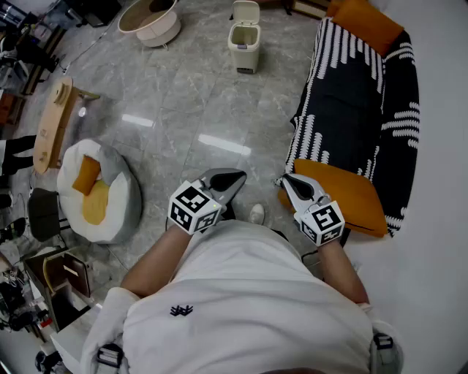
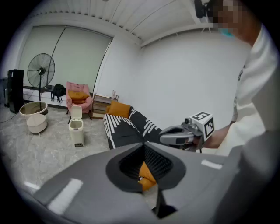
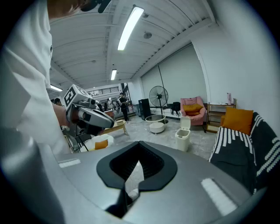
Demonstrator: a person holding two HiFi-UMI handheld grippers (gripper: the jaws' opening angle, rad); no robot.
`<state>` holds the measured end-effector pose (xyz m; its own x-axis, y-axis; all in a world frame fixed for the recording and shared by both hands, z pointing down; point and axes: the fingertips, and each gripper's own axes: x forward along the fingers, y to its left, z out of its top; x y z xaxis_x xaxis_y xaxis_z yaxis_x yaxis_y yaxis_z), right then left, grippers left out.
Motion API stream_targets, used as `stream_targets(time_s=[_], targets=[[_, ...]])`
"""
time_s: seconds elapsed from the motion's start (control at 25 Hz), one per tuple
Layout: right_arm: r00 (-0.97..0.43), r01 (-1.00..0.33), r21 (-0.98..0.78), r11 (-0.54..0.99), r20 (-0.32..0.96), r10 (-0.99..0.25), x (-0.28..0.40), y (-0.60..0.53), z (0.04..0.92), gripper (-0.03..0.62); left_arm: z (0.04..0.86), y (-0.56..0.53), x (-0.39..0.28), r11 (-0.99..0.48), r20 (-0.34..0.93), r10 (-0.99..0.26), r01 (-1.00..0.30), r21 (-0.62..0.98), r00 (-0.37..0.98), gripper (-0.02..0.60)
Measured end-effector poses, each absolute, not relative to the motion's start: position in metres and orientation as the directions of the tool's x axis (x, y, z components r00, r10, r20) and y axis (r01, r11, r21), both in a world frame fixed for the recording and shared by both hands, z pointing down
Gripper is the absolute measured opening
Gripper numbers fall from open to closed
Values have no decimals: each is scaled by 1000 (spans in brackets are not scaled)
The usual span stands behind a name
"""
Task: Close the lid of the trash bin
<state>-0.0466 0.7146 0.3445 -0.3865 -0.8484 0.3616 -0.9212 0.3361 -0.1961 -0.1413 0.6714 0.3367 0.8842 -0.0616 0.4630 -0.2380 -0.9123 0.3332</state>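
A cream pedal trash bin point(image 1: 245, 40) stands far off on the grey marble floor, its lid point(image 1: 246, 12) tipped up and open. It also shows as the bin point(image 2: 76, 130) in the left gripper view and the bin point(image 3: 183, 137) in the right gripper view. My left gripper point(image 1: 235, 178) and right gripper point(image 1: 288, 181) hang close to my body, well short of the bin. Both point forward with jaws shut on nothing. The left gripper point(image 2: 151, 186) sees the right one point(image 2: 175, 136) beside it. The right gripper point(image 3: 130, 183) sees the left one point(image 3: 89, 117).
A black-and-white striped sofa point(image 1: 358, 109) with orange cushions runs along the right. A beige basin point(image 1: 150, 20) sits left of the bin. A white floor cushion point(image 1: 99, 193) and a wooden bench point(image 1: 53, 124) lie at left. A fan point(image 2: 40, 72) and pink armchair point(image 2: 78, 97) stand behind.
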Motion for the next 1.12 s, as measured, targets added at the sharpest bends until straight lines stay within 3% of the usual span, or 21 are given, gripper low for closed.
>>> stream_targets(time_s=[0.68,0.84,1.12], targets=[[-333,-943,-163,290,419,-845,-17,470,336,2,337,413,-102,-918,366,-21,-163,362,930,57],[-322,-947,-137,292,420,-848,-24,400,333,31,336,351,-113,-939,363,-8,-132,318,932,58],[-365,-926,-88,366,451,-815,-22,303,328,37,337,262,-127,-913,339,-101,-223,343,935,60]])
